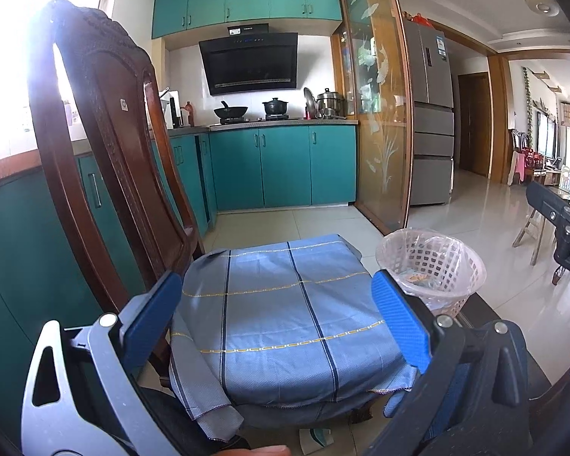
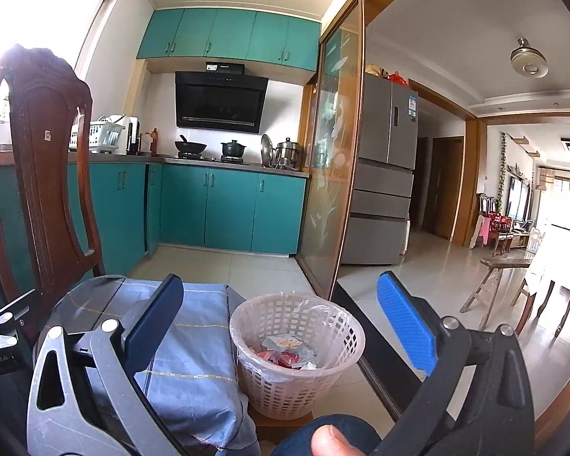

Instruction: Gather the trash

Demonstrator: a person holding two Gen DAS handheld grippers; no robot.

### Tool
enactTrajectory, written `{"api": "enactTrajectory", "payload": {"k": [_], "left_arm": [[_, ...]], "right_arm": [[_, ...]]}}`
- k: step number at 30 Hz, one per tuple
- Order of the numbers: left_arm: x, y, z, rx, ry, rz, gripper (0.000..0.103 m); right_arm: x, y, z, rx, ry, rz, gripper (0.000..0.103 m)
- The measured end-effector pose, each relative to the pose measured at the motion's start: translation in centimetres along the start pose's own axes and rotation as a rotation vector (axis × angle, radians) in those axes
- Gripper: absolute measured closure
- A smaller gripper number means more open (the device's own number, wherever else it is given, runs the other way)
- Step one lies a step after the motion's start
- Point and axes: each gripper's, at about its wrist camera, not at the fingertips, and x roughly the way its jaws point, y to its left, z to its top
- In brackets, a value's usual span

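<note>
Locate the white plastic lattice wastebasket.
The white plastic lattice wastebasket stands on the floor, just right of the blue-cloth-covered chair seat, centred in the right wrist view.

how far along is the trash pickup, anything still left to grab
Looks nearly done. Wrappers and scraps already lie inside the white plastic lattice waste basket with its clear liner. Nothing is in hand: the left gripper and right gripper are both open and hold nothing. The blue checked cloth on the wooden chair seat shows no loose trash. Any trash outside these views can't be judged.
</note>
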Motion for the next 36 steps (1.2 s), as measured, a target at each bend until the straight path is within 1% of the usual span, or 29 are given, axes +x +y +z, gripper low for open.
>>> {"api": "enactTrajectory", "payload": {"k": [16,21,24,36], "left_arm": [[0.2,-1.0,0.0,0.015,0.012,-0.01,0.003],[0.3,-1.0,0.0,0.016,0.015,-0.006,0.003],[0.5,-1.0,-0.1,0.02,0.009,0.014,0.003],[1.1,-1.1,-0.4,0.022,0.025,0.016,0.003]], "right_arm": [[0.2,-0.6,-0.5,0.008,0.009,-0.012,0.003],[0.4,-0.6,-0.6,0.008,0.014,-0.012,0.003],[0.5,-0.6,-0.7,0.008,0.018,-0.014,0.003],[1.1,-0.5,-0.8,-0.007,0.033,-0.025,0.003]]}}
